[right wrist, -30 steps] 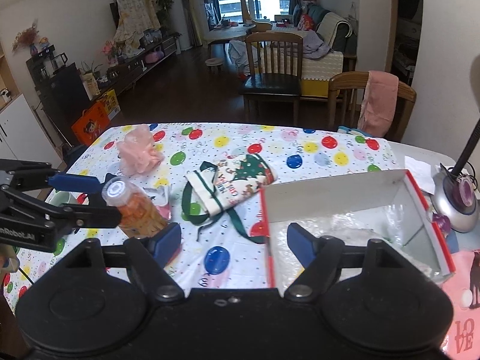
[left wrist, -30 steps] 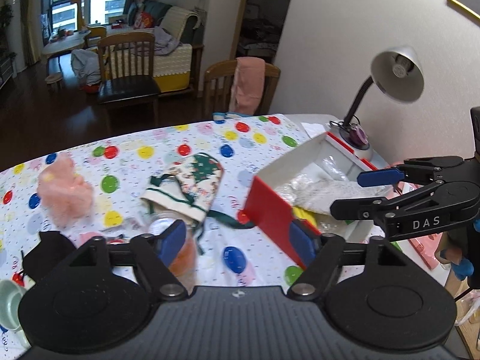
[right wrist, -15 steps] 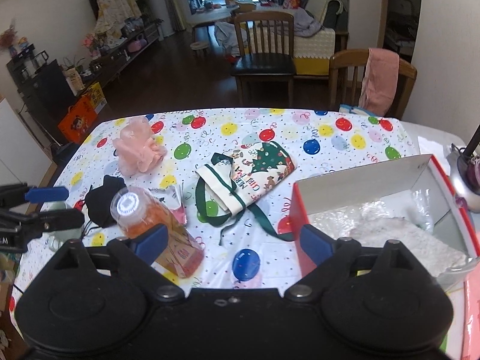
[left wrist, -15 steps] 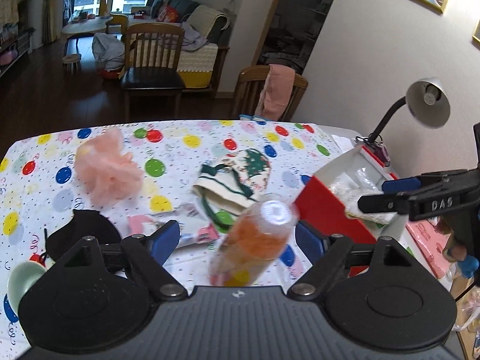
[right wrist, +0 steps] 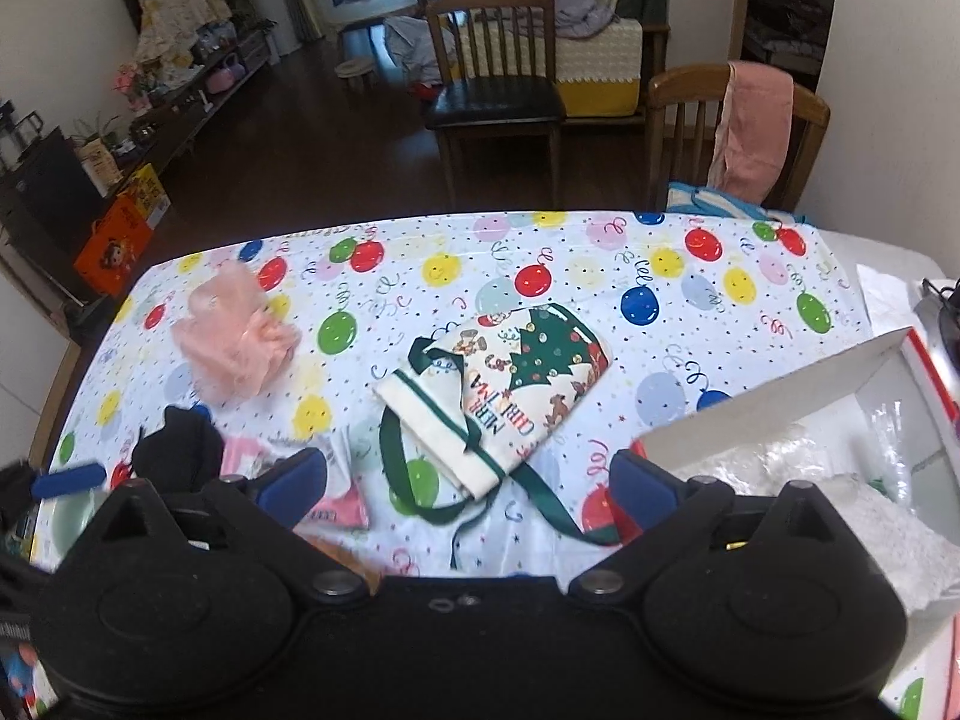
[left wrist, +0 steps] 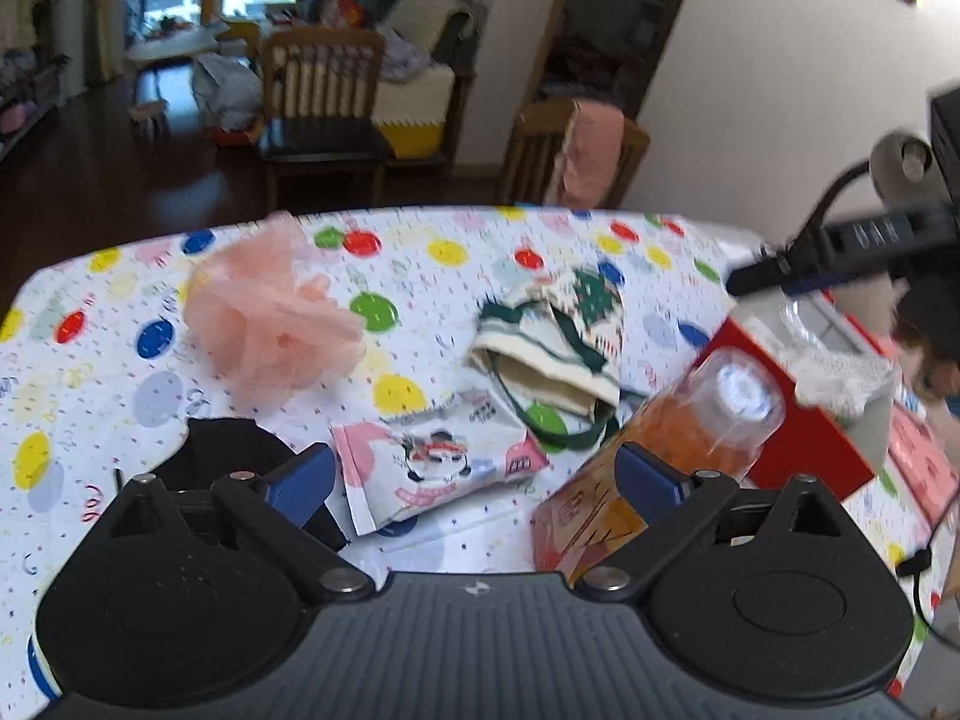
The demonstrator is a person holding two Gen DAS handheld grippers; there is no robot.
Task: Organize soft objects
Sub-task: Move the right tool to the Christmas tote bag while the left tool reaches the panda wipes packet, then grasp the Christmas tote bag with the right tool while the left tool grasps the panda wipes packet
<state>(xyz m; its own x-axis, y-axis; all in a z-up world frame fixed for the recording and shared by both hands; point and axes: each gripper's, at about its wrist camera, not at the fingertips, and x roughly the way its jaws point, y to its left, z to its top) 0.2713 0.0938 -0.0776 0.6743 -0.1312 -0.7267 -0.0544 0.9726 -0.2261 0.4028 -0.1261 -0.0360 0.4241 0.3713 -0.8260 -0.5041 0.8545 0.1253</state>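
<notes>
Both hand-held grippers, left [left wrist: 474,477] and right [right wrist: 468,480], have just been opening and stand spread, gripping nothing. The Christmas bag [right wrist: 504,384] lies mid-desk [right wrist: 600,252]: pink pouf [right wrist: 231,342] to its left, red box [right wrist: 780,396] to its right, orange bottle [left wrist: 672,456] and packet [left wrist: 438,456] nearer the camera.

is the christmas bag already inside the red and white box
No, the christmas bag lies flat on the balloon tablecloth, left of the red and white box, which holds only white wrapping.

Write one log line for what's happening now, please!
left gripper: open, over pink packet | right gripper: open, over Christmas bag | nothing held
</notes>
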